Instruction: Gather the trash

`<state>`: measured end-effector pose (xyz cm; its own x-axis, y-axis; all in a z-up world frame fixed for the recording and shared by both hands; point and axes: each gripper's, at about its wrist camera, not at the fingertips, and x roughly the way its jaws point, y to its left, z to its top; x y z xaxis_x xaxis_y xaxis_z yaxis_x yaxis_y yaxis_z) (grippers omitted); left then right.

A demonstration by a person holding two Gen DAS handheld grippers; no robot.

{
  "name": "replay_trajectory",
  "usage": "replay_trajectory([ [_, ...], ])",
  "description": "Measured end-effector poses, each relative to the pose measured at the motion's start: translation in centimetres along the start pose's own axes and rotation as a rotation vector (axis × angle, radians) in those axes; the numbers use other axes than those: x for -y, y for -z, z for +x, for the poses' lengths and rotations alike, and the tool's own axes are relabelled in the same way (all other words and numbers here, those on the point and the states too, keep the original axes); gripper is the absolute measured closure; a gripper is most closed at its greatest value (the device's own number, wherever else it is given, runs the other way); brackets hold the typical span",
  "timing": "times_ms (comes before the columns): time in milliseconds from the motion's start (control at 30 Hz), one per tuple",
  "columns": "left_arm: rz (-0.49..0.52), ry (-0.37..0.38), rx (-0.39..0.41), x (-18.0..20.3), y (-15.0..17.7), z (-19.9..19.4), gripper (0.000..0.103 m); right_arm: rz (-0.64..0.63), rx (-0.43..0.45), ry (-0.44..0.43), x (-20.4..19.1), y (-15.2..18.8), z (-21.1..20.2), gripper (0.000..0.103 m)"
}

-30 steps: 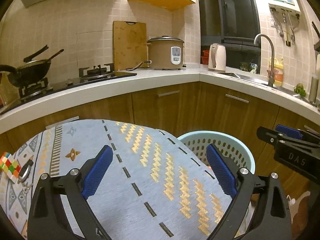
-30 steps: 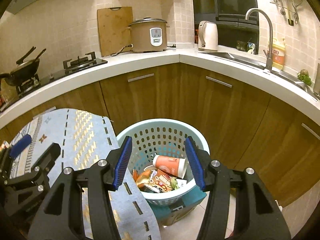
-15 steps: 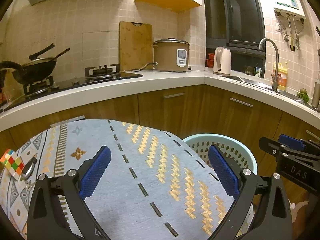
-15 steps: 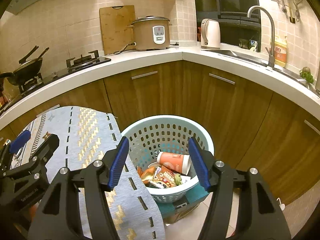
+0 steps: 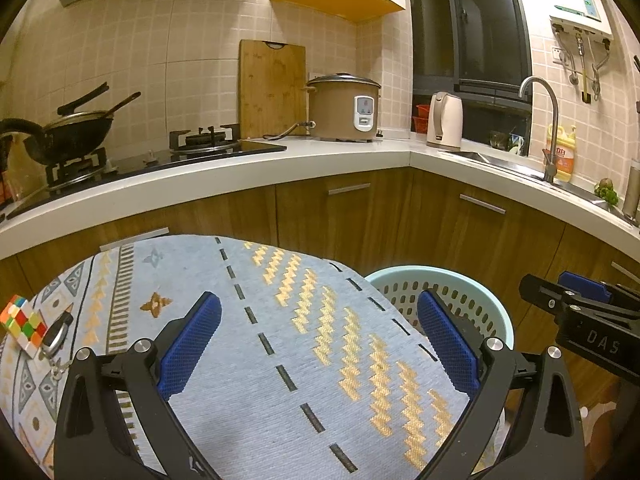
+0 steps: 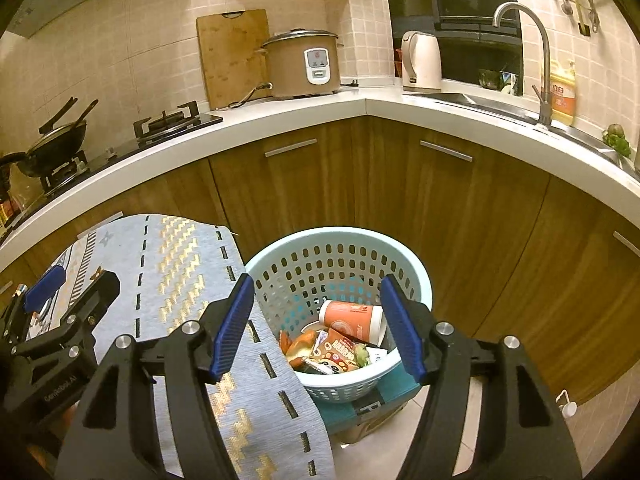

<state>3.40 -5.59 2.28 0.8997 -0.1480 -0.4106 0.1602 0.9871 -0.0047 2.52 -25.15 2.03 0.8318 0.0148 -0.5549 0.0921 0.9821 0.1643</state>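
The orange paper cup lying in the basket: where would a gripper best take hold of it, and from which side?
Probably across its mid-body, coming from above. The orange cup lies on its side on the wrappers in the light blue basket, so its round wall faces up, and the basket wall blocks any sideways approach.

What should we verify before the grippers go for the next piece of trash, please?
1. Right gripper empty, its jaws just opening: ok.
2. Left gripper open and empty: ok.
3. Cup and wrappers lie inside the basket: ok.
4. Trash left on the tablecloth: none visible; far left hidden, cannot tell.
5. Puzzle cube and keys are not trash: ok, leave them.
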Motion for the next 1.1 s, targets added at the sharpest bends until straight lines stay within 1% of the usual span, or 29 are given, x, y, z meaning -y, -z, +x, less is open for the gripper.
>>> replay_trajectory([
  [233, 0.001, -0.003, 0.001, -0.01, -0.01, -0.02, 0.008, -0.024, 0.006, 0.013, -0.50, 0.25, 0.03, 0.042],
  [567, -0.004, -0.009, -0.009, -0.09, -0.06, 0.10, 0.008, -0.021, -0.002, 0.009, -0.49, 0.26, 0.23, 0.041],
  [1100, 0.014, -0.029, 0.017, 0.42, -0.13, -0.49, 0.008, -0.031, -0.015, 0.008, -0.58, 0.68, 0.72, 0.041],
])
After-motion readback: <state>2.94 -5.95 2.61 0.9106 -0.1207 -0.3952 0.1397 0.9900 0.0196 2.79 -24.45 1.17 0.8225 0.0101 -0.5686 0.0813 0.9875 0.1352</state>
